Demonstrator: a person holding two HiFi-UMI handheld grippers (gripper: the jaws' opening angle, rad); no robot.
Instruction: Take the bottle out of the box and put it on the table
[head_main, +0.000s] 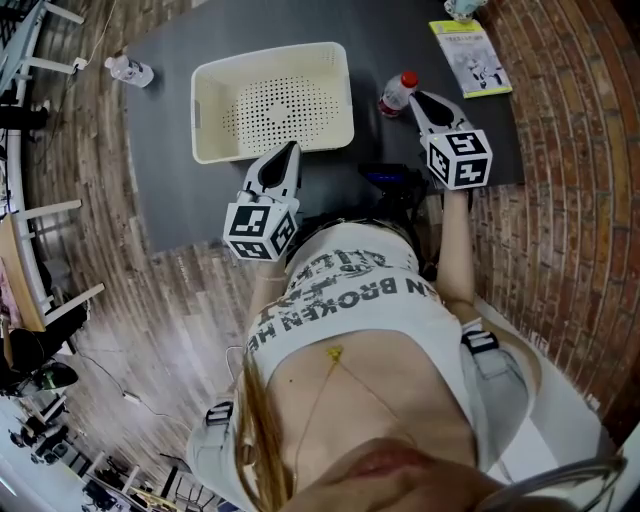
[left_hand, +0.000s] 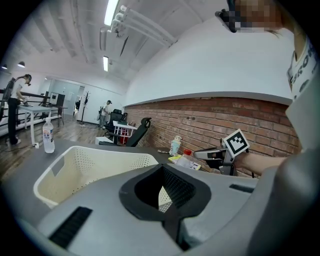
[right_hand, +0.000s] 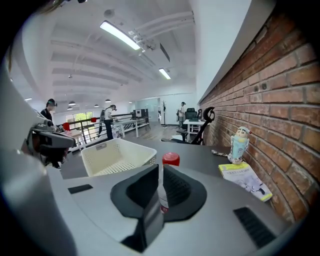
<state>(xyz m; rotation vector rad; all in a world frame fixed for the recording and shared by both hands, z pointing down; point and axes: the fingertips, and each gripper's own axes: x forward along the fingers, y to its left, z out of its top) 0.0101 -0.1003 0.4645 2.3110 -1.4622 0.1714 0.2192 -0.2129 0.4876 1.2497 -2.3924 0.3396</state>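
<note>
Red-capped bottle (head_main: 398, 92), label unreadable, upright on dark surface (head_main: 170, 190) right of white perforated box (head_main: 270, 55), just off empty, near-closed right tongs (head_main: 414, 98); left tongs (head_main: 291, 150) likewise closed, beside box; shirt (head_main: 350, 290) printed "BROKEN".

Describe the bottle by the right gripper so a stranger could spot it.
On the dark table, look right of the cream perforated basket. The bottle is there, at the tip of the right gripper. Its red cap sets it apart from the other bottle, at the table's far left corner, whose cap is pale.
</note>
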